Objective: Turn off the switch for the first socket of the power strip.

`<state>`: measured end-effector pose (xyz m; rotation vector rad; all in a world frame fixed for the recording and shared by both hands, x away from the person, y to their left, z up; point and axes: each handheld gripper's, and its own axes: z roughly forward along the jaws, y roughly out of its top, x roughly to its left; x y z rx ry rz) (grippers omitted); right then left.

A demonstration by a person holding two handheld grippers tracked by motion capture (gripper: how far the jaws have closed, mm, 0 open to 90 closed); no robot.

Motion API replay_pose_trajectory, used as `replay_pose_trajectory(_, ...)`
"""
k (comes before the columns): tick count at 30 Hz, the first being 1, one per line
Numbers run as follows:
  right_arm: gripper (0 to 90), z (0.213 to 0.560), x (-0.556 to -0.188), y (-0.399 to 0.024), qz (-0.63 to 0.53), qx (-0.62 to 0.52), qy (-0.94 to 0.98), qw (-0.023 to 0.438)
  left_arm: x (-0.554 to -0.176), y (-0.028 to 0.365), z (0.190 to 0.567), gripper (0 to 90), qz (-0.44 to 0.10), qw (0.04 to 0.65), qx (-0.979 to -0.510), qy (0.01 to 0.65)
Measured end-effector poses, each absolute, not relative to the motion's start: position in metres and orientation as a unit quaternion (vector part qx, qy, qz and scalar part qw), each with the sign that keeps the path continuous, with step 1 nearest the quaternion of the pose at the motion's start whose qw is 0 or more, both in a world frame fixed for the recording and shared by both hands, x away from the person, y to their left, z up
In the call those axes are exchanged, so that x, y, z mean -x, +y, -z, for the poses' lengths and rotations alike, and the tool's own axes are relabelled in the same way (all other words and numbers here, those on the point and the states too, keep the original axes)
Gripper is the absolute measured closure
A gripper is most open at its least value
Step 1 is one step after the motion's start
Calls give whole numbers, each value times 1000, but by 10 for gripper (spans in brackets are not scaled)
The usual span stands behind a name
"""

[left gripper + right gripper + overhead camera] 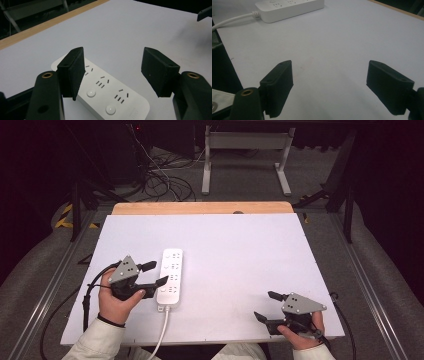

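Strip: a white power strip [170,277] lies lengthwise, left of centre in the high view, cord [161,335] running off the bottom edge.
Left hand-held gripper [154,274]: jaws spread wide, holding nothing, tips just beside the strip's left side; in its own view the strip [105,92] sits between the jaws, likely lined up for a grab or a switch press.
Right hand-held gripper [266,306]: lower right, wide open, empty, well apart from the strip, seemingly waiting.
Table [240,250]: white, otherwise bare.
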<state>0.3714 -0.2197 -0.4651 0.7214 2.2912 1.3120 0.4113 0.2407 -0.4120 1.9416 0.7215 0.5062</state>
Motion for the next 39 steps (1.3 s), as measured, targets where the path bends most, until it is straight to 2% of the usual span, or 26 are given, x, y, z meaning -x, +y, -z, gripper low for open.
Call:
replay_pose_trajectory(5, 217, 465, -372, -219, -470, -257, 821, 199, -412, 235, 410, 365, -206, 482, -800, 292)
replay_pose_trajectory(8, 217, 466, -372, -219, -470, -258, 820, 199, -414, 234, 410, 402, -201, 481, -801, 294)
replay_pose_trajectory(10, 217, 466, -371, -219, -471, -258, 820, 198, -416, 235, 411, 510, -196, 476, -806, 291)
replay_pose_trajectory(19, 218, 466, -372, -219, -471, -257, 821, 196, -420, 238, 412, 896, -169, 461, -821, 292)
replay_pose_trajectory(30, 218, 466, -372, -218, -471, -257, 821, 195, -427, 239, 416, 900, -150, 422, -840, 308)
replay_pose_trajectory(39, 218, 466, -372, -218, -471, -256, 822, 194, -436, 236, 425, 900, -112, 382, -854, 336)
